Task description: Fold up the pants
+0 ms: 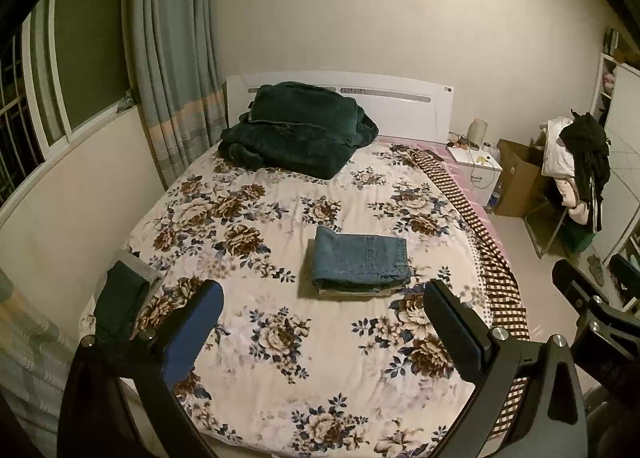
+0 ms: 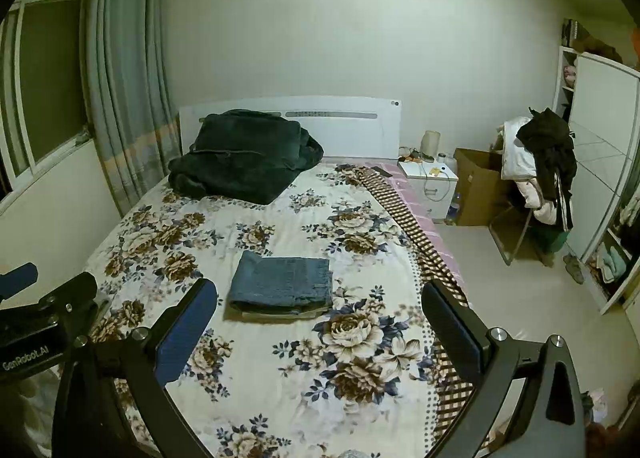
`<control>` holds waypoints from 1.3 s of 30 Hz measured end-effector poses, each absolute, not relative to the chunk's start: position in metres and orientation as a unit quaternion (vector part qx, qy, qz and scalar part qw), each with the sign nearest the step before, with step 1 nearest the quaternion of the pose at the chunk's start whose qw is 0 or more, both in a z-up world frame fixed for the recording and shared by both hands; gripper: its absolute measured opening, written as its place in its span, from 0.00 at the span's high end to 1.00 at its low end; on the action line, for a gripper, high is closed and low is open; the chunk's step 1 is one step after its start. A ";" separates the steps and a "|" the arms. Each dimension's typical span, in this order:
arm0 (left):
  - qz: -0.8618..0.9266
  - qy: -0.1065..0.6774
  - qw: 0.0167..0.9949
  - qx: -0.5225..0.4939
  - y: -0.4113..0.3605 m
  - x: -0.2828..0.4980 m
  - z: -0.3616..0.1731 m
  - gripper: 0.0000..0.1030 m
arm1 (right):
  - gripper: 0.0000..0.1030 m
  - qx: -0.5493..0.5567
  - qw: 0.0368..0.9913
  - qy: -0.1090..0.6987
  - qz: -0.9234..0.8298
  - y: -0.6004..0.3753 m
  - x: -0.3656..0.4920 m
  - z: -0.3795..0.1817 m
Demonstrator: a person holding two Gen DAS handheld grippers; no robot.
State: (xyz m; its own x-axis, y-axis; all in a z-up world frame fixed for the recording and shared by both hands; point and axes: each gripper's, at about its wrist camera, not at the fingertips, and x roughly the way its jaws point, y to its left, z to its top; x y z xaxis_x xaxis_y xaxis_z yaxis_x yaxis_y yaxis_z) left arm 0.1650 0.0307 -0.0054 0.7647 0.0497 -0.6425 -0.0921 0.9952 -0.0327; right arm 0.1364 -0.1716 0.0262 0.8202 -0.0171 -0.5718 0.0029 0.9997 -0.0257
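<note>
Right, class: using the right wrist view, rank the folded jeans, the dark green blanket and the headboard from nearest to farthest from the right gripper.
1. Folded jeans, mid-bed, just ahead of the right gripper.
2. Dark green blanket, far left of the bed.
3. Headboard, against the back wall.

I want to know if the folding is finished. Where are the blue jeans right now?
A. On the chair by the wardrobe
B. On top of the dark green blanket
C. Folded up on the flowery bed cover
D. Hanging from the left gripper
C. The jeans lie in a neat folded stack on the floral bedspread, with both grippers open and empty, away from them.
</note>
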 end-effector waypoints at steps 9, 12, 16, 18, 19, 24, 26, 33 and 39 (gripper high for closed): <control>0.036 0.342 0.939 -0.034 0.030 0.163 -0.006 0.01 | 0.00 -0.010 0.952 0.305 0.001 -0.169 0.132 0.023; 0.040 0.340 0.939 -0.034 0.030 0.160 -0.006 0.01 | 0.00 -0.009 0.952 0.305 0.003 -0.169 0.130 0.022; 0.039 0.340 0.939 -0.034 0.032 0.160 -0.006 0.01 | 0.00 -0.009 0.952 0.306 0.004 -0.168 0.130 0.021; 0.038 0.339 0.939 -0.033 0.032 0.161 -0.006 0.01 | 0.00 -0.009 0.952 0.306 0.004 -0.168 0.129 0.021; 0.038 0.339 0.939 -0.033 0.032 0.161 -0.006 0.01 | 0.00 -0.009 0.952 0.305 0.003 -0.168 0.128 0.021; 0.038 0.339 0.939 -0.034 0.034 0.159 -0.006 0.01 | 0.00 -0.010 0.952 0.305 0.004 -0.168 0.128 0.021; 0.037 0.339 0.939 -0.034 0.034 0.159 -0.006 0.01 | 0.00 -0.009 0.952 0.305 0.002 -0.168 0.129 0.021; 0.037 0.340 0.939 -0.033 0.033 0.159 -0.006 0.01 | 0.00 -0.009 0.952 0.305 0.004 -0.168 0.128 0.021; 0.037 0.339 0.939 -0.034 0.033 0.159 -0.007 0.01 | 0.00 -0.010 0.952 0.307 0.008 -0.167 0.125 0.018</control>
State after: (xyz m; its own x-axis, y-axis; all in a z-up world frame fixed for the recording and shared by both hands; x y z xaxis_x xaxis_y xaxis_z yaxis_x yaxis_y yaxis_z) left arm 0.1586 0.0329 -0.0067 0.7671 0.0476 -0.6398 -0.0931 0.9950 -0.0376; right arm 0.1247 -0.1671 0.0184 0.8110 0.0090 -0.5850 -0.0207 0.9997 -0.0133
